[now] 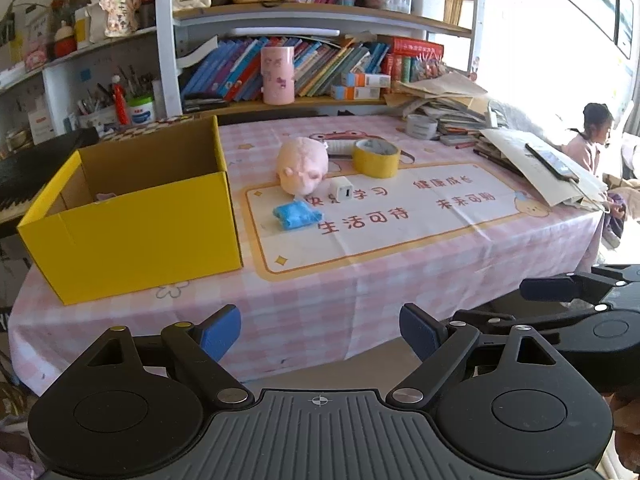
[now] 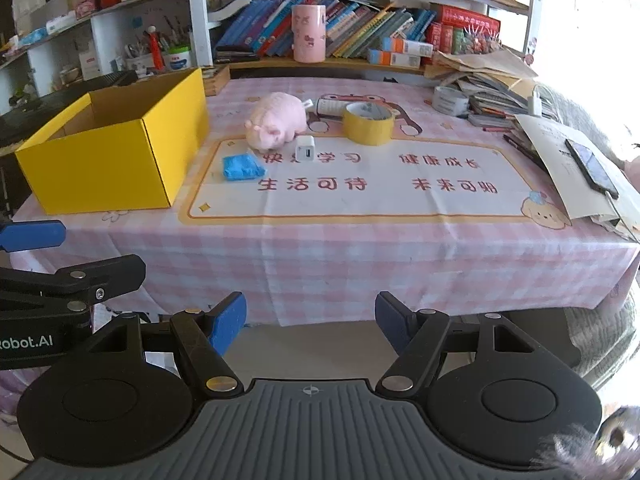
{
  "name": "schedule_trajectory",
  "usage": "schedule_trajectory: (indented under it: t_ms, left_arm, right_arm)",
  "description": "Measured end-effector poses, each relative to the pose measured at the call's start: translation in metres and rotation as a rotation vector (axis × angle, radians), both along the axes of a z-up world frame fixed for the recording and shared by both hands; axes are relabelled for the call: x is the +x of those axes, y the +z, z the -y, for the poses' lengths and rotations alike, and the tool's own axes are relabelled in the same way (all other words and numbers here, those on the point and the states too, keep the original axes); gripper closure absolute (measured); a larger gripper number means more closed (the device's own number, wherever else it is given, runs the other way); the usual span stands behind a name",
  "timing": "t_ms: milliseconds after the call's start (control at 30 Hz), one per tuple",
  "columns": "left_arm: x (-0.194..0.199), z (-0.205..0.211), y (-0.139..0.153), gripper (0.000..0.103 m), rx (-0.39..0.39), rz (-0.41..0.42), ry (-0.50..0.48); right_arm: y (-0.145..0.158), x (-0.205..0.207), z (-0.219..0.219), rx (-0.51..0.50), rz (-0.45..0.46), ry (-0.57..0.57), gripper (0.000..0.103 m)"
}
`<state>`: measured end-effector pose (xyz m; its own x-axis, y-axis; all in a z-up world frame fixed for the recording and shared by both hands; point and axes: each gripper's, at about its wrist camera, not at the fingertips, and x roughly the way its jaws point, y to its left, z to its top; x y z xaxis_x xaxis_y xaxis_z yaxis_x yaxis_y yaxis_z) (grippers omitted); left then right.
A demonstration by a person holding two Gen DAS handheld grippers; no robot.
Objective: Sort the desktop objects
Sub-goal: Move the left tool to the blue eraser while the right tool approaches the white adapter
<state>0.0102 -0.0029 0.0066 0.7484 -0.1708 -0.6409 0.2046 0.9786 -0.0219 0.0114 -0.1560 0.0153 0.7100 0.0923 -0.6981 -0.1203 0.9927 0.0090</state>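
Waiting at the table's edge, both grippers, left [image 1: 320, 332] and right [image 2: 310, 322], are gaping empty. Pig [image 1: 302, 170], charger [image 1: 341, 189], tape [image 1: 376, 157] and blue pack [image 1: 296, 216] are lying unsorted at two o'clock from the box [image 1: 136, 236]; something pale is sitting inside.

Both wrist cameras looked forward and downward from off the near edge of the table [image 1: 304, 320], well back from the yellow box [image 1: 132, 216]. The left view sat nearer the yellow box, seeing its front wall broadly; the right view stood further to the right of it. Both shared the box, the tabletop and the bookshelf [image 2: 360, 20] behind it.
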Motion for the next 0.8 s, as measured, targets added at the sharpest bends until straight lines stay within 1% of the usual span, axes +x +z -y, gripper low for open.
schedule_trajectory:
  t_ms: [167,500,800]
  left_arm:
    - [0.007,0.006,-0.004,0.014,-0.014,-0.019,-0.016]
    - [0.020,0.027,-0.004,0.014,-0.004,-0.006,-0.087]
    - [0.036,0.035,-0.004,0.014,-0.006,-0.004,-0.082]
  right_arm:
    - [-0.004,0.000,0.004,-0.015,-0.015,-0.008,0.033]
    - [-0.003,0.001,0.029,-0.009,-0.009,-0.106,0.033]
    - [-0.002,0.015,0.036,-0.024,-0.007,-0.103,0.032]
